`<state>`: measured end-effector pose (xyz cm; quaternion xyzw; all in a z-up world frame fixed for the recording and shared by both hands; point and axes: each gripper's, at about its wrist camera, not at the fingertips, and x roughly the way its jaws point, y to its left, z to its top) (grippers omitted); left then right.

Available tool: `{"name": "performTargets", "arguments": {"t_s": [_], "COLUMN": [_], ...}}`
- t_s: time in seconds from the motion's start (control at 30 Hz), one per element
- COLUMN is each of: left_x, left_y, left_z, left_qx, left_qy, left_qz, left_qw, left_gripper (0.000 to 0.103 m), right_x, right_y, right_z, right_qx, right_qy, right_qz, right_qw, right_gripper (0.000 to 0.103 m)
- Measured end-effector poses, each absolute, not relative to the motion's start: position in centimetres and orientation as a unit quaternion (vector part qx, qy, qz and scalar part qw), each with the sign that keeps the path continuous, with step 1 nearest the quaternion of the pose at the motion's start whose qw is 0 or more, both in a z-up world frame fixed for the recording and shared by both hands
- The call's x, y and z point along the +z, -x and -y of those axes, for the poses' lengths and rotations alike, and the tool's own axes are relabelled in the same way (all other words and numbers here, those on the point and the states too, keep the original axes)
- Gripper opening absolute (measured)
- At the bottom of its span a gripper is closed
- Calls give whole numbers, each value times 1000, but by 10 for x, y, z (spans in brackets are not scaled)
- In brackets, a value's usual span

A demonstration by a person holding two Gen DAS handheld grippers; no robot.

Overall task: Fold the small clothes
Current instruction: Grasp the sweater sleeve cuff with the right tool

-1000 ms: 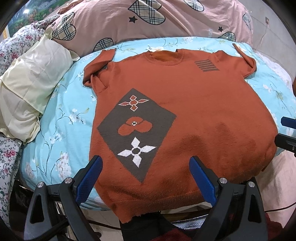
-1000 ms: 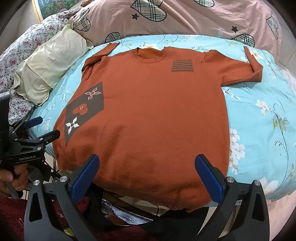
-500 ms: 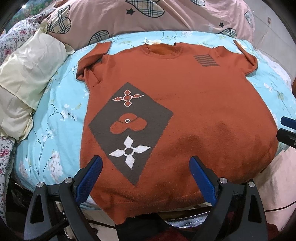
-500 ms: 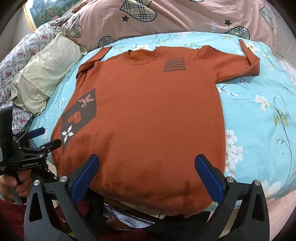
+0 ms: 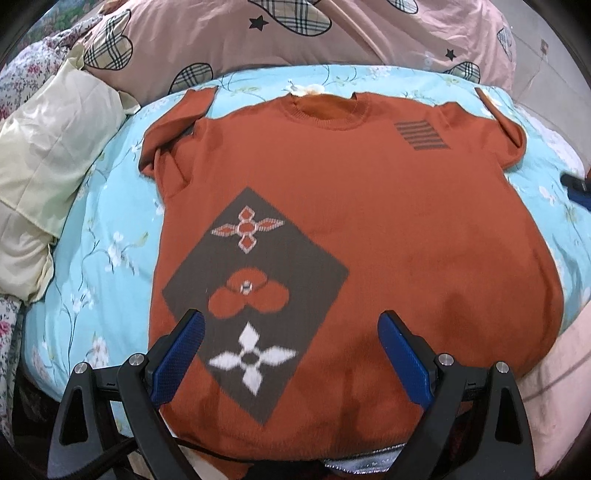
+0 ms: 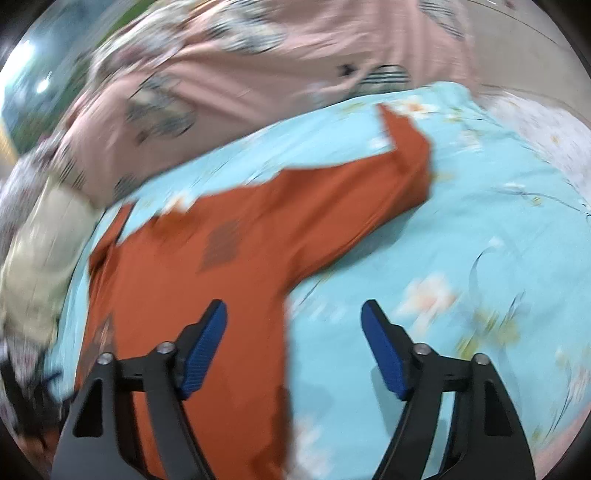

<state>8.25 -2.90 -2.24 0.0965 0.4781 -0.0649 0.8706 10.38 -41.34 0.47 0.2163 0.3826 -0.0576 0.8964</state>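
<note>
An orange knit sweater [image 5: 388,229] lies flat, front up, on the blue floral bedspread [image 5: 107,236], with a brown diamond patch [image 5: 255,291] low on its left. My left gripper [image 5: 291,332] is open and empty above the hem, over the patch. My right gripper [image 6: 293,321] is open and empty above the sweater's right side edge [image 6: 229,280], with the right sleeve [image 6: 373,184] stretching away ahead; this view is motion-blurred. The right gripper's tip shows at the right edge of the left wrist view [image 5: 578,186]. The left sleeve [image 5: 173,129] is folded up on itself.
A pink quilt with plaid hearts [image 5: 295,33] lies along the back of the bed. A cream pillow [image 5: 48,147] sits at the left. The bed's front edge is just under my grippers.
My right gripper has swung quickly right and forward, from the hem to the sweater's right side near the sleeve. My left gripper has moved forward over the diamond patch.
</note>
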Motion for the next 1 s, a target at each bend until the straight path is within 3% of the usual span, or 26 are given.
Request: {"name": "performTargets", "arguments": {"t_s": [0.2, 0.53, 0.57, 0.63, 0.67, 1.0], "left_x": [-29, -59, -62, -67, -69, -77], "left_y": [-98, -131, -135, -143, -146, -169], "left_z": [40, 55, 56, 58, 59, 57], "left_qx": [-70, -62, -59, -55, -56, -72], "left_qy": [-94, -105, -108, -109, -108, -75], "left_qz": [-488, -524, -529, -535, -537, -535], "left_qw": [865, 843, 840, 836, 835, 839], "left_gripper": [95, 95, 95, 95, 95, 95], "right_x": [-3, -41, -43, -45, -43, 15], "right_y": [-176, -286, -291, -297, -296, -276], "right_z": [519, 600, 601, 601, 598, 458], "right_qx": [-119, -150, -152, -148, -147, -7], "right_qy": [-272, -279, -276, -279, -280, -222], "right_qz": [-366, -390, -393, -391, -386, -346], "right_qw": [882, 864, 864, 864, 867, 911], "right_gripper": [46, 37, 33, 12, 10, 8]}}
